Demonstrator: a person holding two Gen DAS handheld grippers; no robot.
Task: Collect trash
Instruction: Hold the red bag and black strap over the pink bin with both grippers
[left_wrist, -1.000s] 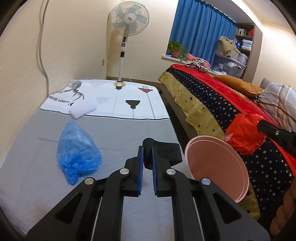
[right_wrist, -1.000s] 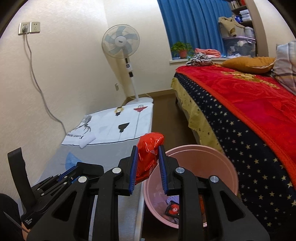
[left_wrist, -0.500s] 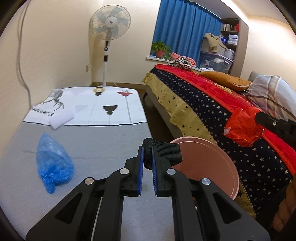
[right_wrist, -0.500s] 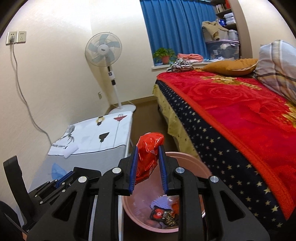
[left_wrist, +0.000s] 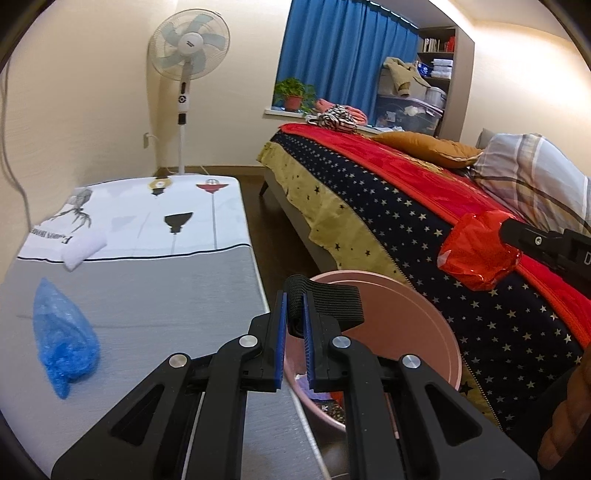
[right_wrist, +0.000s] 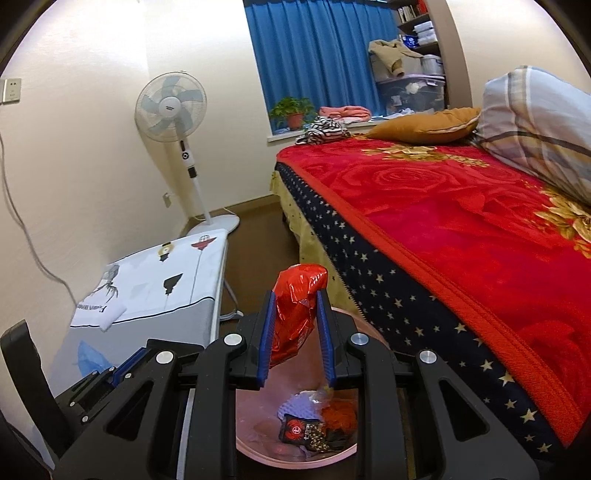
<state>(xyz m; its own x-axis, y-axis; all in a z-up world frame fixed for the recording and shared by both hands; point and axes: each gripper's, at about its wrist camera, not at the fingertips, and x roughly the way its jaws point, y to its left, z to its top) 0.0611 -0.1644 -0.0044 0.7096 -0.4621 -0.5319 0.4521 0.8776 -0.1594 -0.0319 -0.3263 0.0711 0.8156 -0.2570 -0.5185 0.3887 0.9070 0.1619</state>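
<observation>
Right wrist view: we find the right gripper (right_wrist: 295, 332) with fingers clenched on a red wrapper (right_wrist: 295, 314), held above the pink bin (right_wrist: 255, 443), long axis upright, top tilted right. We judge collection partly done: the bin already holds scraps. Left gripper (left_wrist: 293, 339) grips a black strap (left_wrist: 325, 302). A blue bag (left_wrist: 62, 336) remains on the worktop (left_wrist: 166, 295).
</observation>
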